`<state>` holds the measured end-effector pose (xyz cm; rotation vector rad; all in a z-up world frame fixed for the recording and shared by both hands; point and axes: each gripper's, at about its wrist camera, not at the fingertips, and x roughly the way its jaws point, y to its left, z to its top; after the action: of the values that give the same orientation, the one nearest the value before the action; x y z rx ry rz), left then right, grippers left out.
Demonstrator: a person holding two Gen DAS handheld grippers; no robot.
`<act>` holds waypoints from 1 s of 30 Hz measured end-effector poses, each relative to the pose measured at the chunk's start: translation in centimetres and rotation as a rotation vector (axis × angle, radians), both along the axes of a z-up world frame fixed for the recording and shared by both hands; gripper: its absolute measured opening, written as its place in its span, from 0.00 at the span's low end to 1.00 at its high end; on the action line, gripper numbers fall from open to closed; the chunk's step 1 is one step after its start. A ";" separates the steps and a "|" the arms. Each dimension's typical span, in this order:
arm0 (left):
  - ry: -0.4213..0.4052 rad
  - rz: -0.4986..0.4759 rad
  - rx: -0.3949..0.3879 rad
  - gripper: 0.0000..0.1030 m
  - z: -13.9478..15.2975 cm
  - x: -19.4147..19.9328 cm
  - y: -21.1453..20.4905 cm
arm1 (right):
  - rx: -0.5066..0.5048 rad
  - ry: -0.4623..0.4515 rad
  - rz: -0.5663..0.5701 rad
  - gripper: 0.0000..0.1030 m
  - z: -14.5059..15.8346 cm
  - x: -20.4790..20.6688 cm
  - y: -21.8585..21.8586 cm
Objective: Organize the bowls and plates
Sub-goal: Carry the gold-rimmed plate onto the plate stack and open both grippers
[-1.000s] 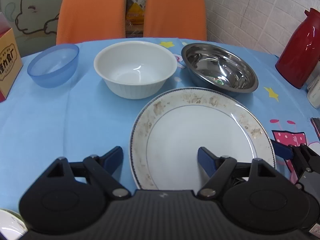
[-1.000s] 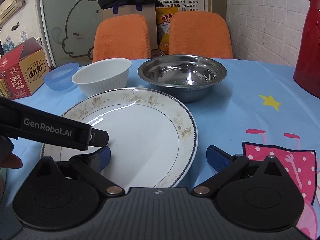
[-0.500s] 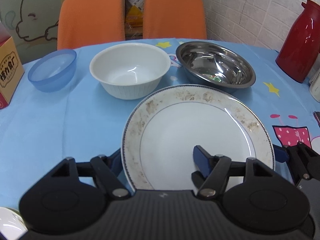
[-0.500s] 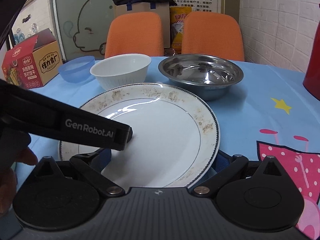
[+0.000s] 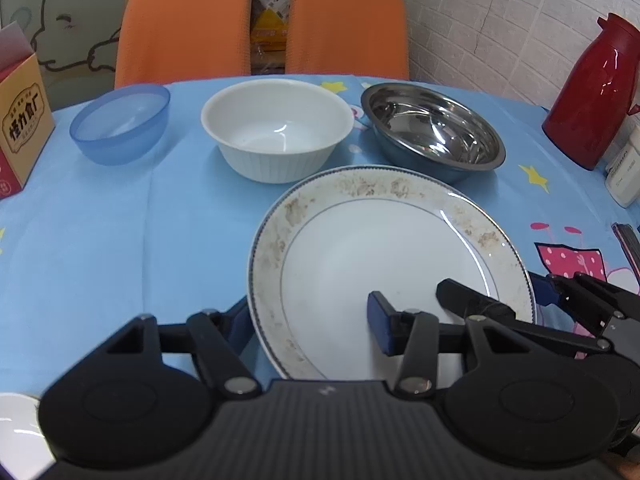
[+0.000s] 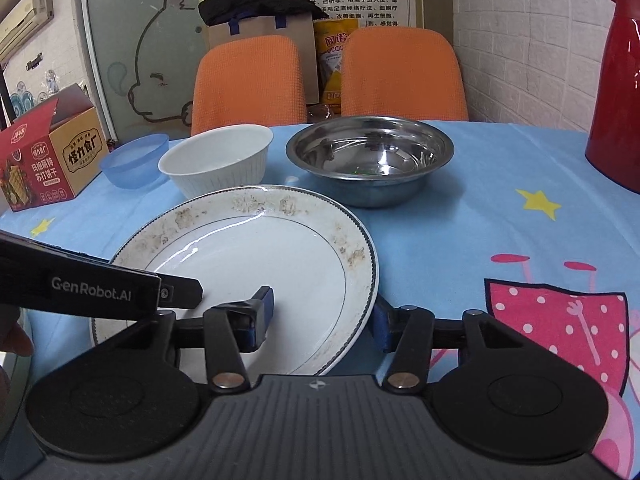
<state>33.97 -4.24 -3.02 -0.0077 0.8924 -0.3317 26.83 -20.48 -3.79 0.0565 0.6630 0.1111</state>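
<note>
A large white plate (image 5: 384, 248) with a speckled brown rim lies tilted over the blue tablecloth, also in the right wrist view (image 6: 256, 248). My left gripper (image 5: 312, 324) straddles its near left rim, one finger above and one below, closing on it. My right gripper (image 6: 324, 316) straddles its near right rim the same way. Behind stand a blue plastic bowl (image 5: 120, 122), a white ribbed bowl (image 5: 276, 128) and a steel bowl (image 5: 432, 128); in the right wrist view the blue bowl (image 6: 134, 160), the white bowl (image 6: 218, 164) and the steel bowl (image 6: 370, 156) show too.
A red thermos (image 5: 596, 92) stands at the far right, a snack box (image 6: 44, 152) at the far left. Two orange chairs (image 5: 184, 24) stand behind the table. A white dish edge (image 5: 16, 436) shows at the near left. A white object (image 5: 624, 168) sits beside the thermos.
Both grippers have moved in over the plate's near rim and their jaws have narrowed around it. The plate's near edge has lifted off the cloth.
</note>
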 end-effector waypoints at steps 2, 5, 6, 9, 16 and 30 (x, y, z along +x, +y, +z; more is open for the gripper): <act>-0.014 0.017 0.021 0.55 0.0 0.2 0.1 | 0.019 -0.005 0.002 0.91 -0.1 0.4 -0.5; -0.023 0.043 0.023 0.56 -0.1 0.7 0.4 | 0.017 -0.006 0.001 1.00 -0.2 1.1 -0.4; -0.023 0.047 0.017 0.56 -0.2 0.8 0.5 | 0.016 -0.011 -0.005 1.00 -0.2 1.1 -0.3; -0.027 0.030 0.004 0.46 -0.1 0.8 0.5 | -0.015 -0.033 0.004 1.00 -0.5 0.4 0.3; -0.017 0.037 0.006 0.40 0.5 -0.2 0.0 | 0.020 -0.035 -0.045 0.98 0.2 -1.3 0.8; -0.153 0.138 -0.004 0.40 6.4 -9.4 8.3 | 0.048 -0.190 0.054 0.99 5.0 -7.8 7.6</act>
<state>24.59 4.09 3.34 -0.0470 0.7351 -0.2020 18.99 -12.87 1.20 0.0733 0.4725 0.1824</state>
